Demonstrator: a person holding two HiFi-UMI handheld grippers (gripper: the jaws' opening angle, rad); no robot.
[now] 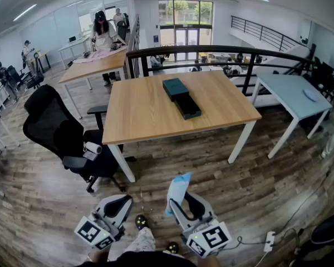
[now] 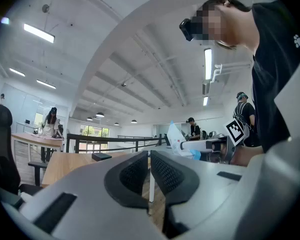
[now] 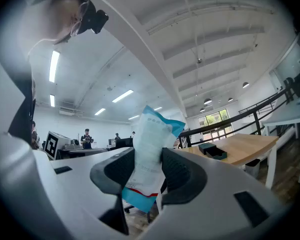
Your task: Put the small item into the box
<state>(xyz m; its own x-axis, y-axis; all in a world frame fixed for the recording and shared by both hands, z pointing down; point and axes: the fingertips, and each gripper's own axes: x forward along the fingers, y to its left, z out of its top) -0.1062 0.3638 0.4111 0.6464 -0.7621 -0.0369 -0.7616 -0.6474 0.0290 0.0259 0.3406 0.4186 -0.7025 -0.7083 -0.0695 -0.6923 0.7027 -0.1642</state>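
Note:
A dark box (image 1: 181, 97) lies open in the middle of the wooden table (image 1: 139, 113), well ahead of both grippers. The small item is a white and blue packet (image 1: 178, 189). My right gripper (image 1: 183, 203) is shut on it and holds it upright above the floor. In the right gripper view the packet (image 3: 152, 139) stands between the pads of the right gripper (image 3: 147, 160), with the box (image 3: 212, 151) far off to the right. My left gripper (image 1: 122, 202) hangs beside it, shut and with nothing in it. In the left gripper view, the left gripper (image 2: 150, 158) shows its pads nearly touching.
A black office chair (image 1: 55, 132) stands left of the table. A pale blue table (image 1: 292, 93) is at the right and a dark railing (image 1: 222, 52) runs behind. A person (image 1: 104, 29) works at another wooden table (image 1: 94, 65) at the back left. A power strip (image 1: 269, 241) lies on the floor.

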